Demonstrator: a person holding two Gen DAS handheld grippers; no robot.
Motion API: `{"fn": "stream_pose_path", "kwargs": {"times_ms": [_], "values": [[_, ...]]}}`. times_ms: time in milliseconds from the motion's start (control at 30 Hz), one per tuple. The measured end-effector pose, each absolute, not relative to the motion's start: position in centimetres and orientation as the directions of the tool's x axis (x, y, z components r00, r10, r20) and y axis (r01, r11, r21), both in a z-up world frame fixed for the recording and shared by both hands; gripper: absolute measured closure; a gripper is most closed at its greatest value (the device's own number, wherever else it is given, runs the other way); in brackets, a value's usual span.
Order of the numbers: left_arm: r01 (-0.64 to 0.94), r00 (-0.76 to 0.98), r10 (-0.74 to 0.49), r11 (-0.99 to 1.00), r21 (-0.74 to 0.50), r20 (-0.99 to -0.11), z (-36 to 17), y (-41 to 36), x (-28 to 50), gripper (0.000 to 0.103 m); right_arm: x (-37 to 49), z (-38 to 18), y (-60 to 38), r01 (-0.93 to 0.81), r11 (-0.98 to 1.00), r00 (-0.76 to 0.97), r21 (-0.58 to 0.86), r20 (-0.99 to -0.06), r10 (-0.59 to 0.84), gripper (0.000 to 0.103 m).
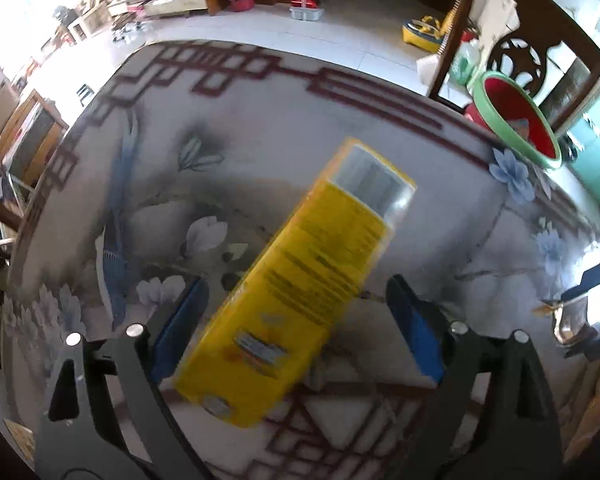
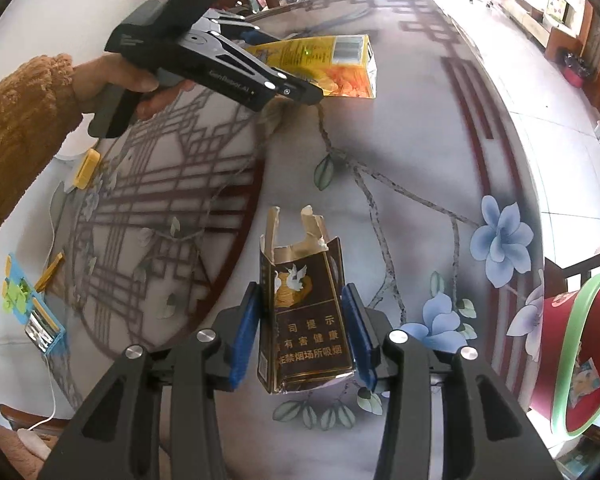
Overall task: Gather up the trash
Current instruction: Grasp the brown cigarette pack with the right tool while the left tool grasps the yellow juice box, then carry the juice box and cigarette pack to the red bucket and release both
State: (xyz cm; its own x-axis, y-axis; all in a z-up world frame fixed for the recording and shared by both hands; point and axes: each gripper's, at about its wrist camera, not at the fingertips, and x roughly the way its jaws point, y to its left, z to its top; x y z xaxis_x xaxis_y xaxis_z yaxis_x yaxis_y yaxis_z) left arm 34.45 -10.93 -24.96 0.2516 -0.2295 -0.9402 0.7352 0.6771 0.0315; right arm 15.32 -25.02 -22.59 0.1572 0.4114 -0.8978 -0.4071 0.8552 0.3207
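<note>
**A:** What has the left tool [image 1: 296, 316] got?

**B:** Nothing gripped, so far as its own view shows. Its blue fingers [image 1: 178, 328] stand wide apart on either side of the yellow carton [image 1: 300, 296], with clear gaps on both sides. The carton lies slantwise on the counter [image 1: 260, 120], its silvery panel at the far end. The picture is blurred, so the print on the carton cannot be read.

**A:** And in the other camera?

**B:** There the left tool [image 2: 284, 60] is held by a hand [image 2: 136, 84] in a tan knitted sleeve [image 2: 16, 136], and its tip sits over the near end of the yellow carton [image 2: 328, 64]. Whether it touches the carton cannot be told from that angle.

**A:** The right tool?

**B:** The right tool [image 2: 306, 332] is narrowed onto a dark brown cigarette pack [image 2: 306, 320]. The pack stands upright between the blue pads [image 2: 246, 332], its top torn open, with a white bird design and Chinese lettering on the face. The pads press against both of its sides.

**A:** Where does the trash go?

**B:** A red bin with a green rim [image 2: 576, 344] sits at the counter's right edge, near the right tool, with a scrap of paper inside. The left camera shows the same bin [image 1: 516, 120] past the far right corner, well apart from the carton.

**A:** Anything else on the counter?

**B:** A small blue and yellow item [image 2: 32, 312] and a white cable [image 2: 52, 392] at the left side.
</note>
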Motion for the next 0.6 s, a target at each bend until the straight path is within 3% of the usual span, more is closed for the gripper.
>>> {"fn": "stream_pose_path", "kwargs": {"times_ms": [67,167,400,600], "values": [[0.728,0.289,-0.216,0.682,0.067,-0.933,-25.0,-10.9,34.2,0.027,15.4,-22.5,-25.2,-0.396,0.857,0.155,0.33,-0.896,0.416,0.061],[0.687,0.327,-0.227,0.724,0.065,-0.917,-24.4,-10.4,34.1,0.068,15.2,-22.3,-25.3,-0.391,0.857,0.152,0.334,-0.896,0.418,0.06],[0.459,0.477,-0.306,0.886,-0.062,-0.824,-19.0,-8.3,30.0,0.068,13.6,-20.4,-25.5,-0.377,0.864,0.2,0.333,-0.882,0.427,0.06],[0.194,0.584,-0.148,0.98,-0.04,-0.798,-14.6,-8.1,22.6,0.068,11.9,-17.4,-26.4,-0.346,0.881,0.3,0.322,-0.852,0.429,0.061]]}}
